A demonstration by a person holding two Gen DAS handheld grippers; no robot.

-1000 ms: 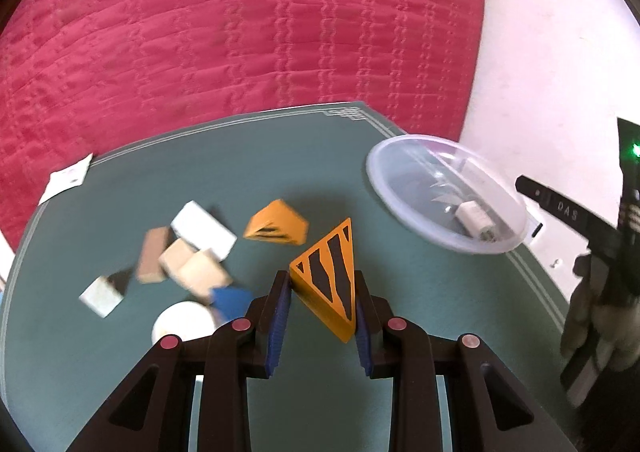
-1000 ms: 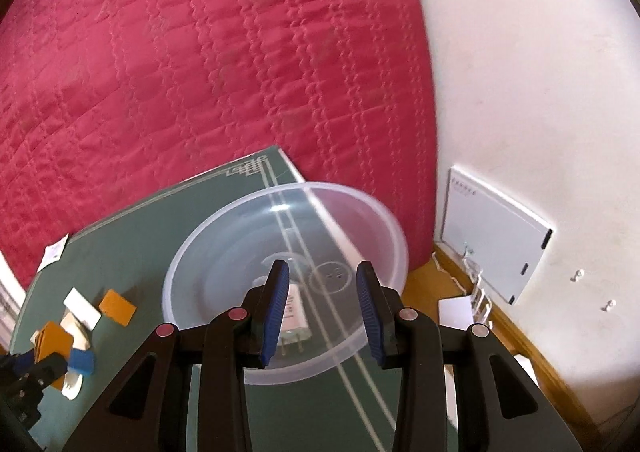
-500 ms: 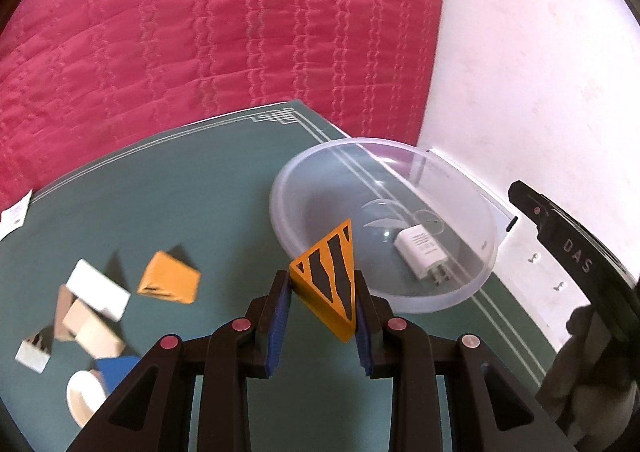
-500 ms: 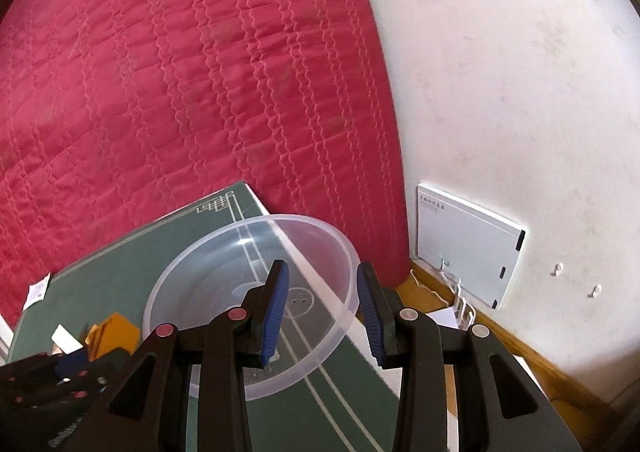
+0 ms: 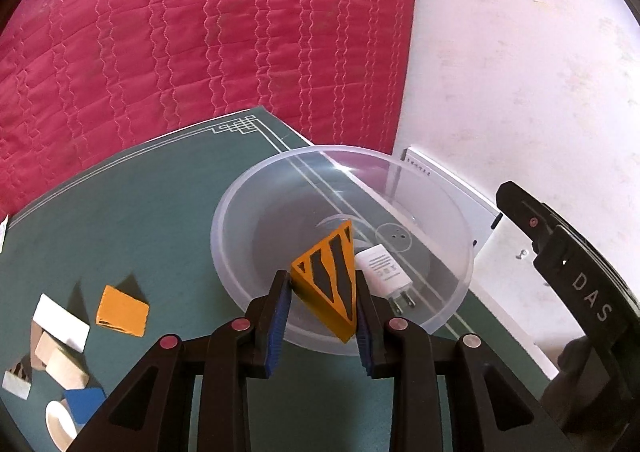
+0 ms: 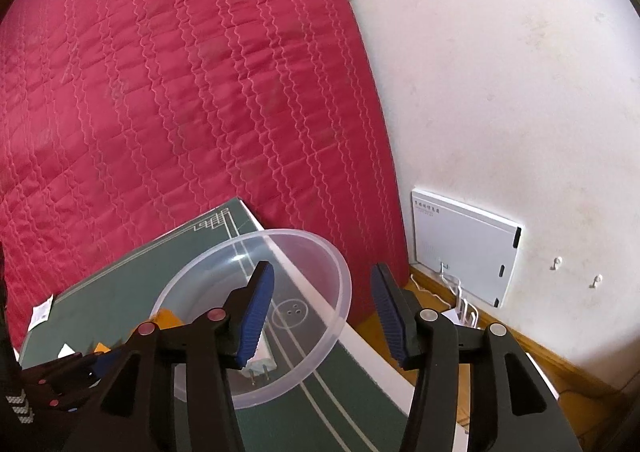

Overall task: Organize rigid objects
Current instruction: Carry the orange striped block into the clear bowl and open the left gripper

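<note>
The left hand-held gripper (image 5: 322, 316) is over the near rim of the clear bowl (image 5: 256, 292), and the orange wedge (image 5: 329, 284) with black stripes sits between its blue pads (image 5: 280, 324). Its jaws are opening: the right pad looks to touch the wedge, a thin gap shows at the left pad, so a firm grip cannot be told. The wedge's tip points to 12 o'clock, over the bowl's inside. In the bowl, just at 3 o'clock of the wedge, lies a white charger (image 5: 386, 272), prongs toward 5 o'clock.

The right hand-held gripper (image 6: 320, 316) has its jaws opening with nothing between them; it hangs at the bowl's (image 6: 340, 292) 3 o'clock side, and the charger (image 6: 260, 362) shows under its left pad.

On the green surface (image 5: 140, 211), at 9 o'clock of the bowl and well apart from it, lie a second orange block (image 5: 122, 312), a white block (image 5: 60, 322), pale wooden blocks (image 5: 66, 370), a blue block (image 5: 84, 404), a small striped block (image 5: 18, 382) and a white ring (image 5: 58, 422). A red quilt (image 5: 200, 31) fills the 12 o'clock side; a white wall (image 6: 500, 91) with a white panel (image 6: 464, 244) stands at 3 o'clock
</note>
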